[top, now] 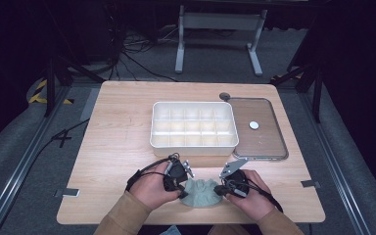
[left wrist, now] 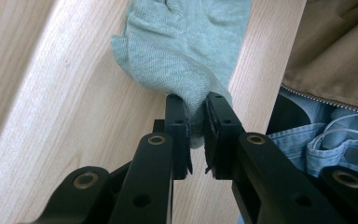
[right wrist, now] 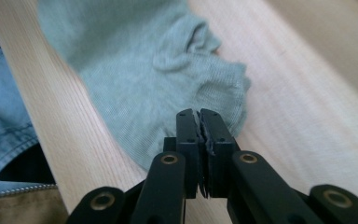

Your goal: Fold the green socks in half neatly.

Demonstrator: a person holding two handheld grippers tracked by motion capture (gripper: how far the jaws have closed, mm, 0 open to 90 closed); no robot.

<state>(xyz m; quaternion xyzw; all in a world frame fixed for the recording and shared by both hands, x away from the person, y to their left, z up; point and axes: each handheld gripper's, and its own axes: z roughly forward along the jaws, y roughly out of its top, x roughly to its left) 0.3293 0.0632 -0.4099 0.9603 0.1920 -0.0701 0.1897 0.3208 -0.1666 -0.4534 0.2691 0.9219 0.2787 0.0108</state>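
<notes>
Care with the pull matters here, I judge — the left gripper (left wrist: 196, 122) pinches a thick fold of the sock (top: 201, 193), while the right gripper (right wrist: 199, 133) is pressed together on a thin bit of its edge, so tug evenly. Grey-green, soft and bunched, the sock lies on the table (top: 122, 127) at its near edge, between both hands.

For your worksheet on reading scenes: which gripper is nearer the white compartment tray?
Left. The left gripper sits just below the tray's front edge; the right gripper lies lower and toward its right corner.
</notes>
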